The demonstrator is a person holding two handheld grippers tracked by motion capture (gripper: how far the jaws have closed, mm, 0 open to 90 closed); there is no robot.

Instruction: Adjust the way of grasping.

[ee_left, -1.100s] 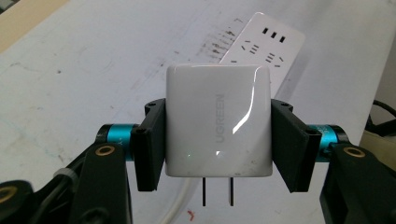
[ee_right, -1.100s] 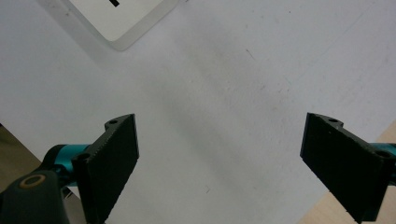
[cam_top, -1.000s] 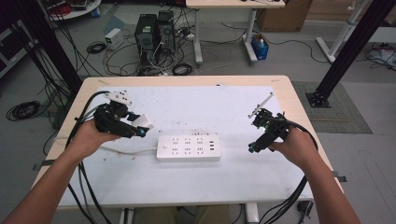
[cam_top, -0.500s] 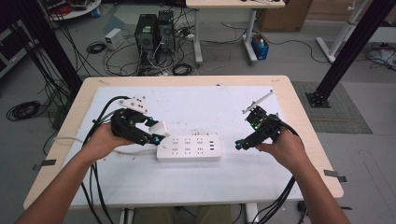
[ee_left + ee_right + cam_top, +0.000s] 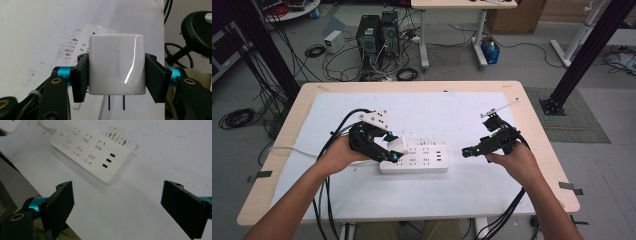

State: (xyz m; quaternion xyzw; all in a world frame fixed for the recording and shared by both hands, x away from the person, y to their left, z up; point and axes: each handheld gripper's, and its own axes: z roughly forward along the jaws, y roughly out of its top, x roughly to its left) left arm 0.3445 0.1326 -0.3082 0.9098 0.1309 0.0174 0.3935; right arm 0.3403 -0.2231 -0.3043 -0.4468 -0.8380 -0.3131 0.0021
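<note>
Left gripper (image 5: 388, 150) clamped on white charger (image 5: 117, 64), prongs pointing down over left end of power strip (image 5: 414, 159) (long axis left-right, strip directly beneath); right gripper (image 5: 468, 151) spread wide, empty, just right of strip

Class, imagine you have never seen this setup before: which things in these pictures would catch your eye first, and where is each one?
First, the white charger, clamped between the left tool's jaws with its two prongs showing, held over the left end of the white power strip near the middle of the table. Next, the right tool, jaws wide apart with nothing between them, just off the strip's right end. Beyond the table, computer towers stand among tangled cables on the floor.
</note>
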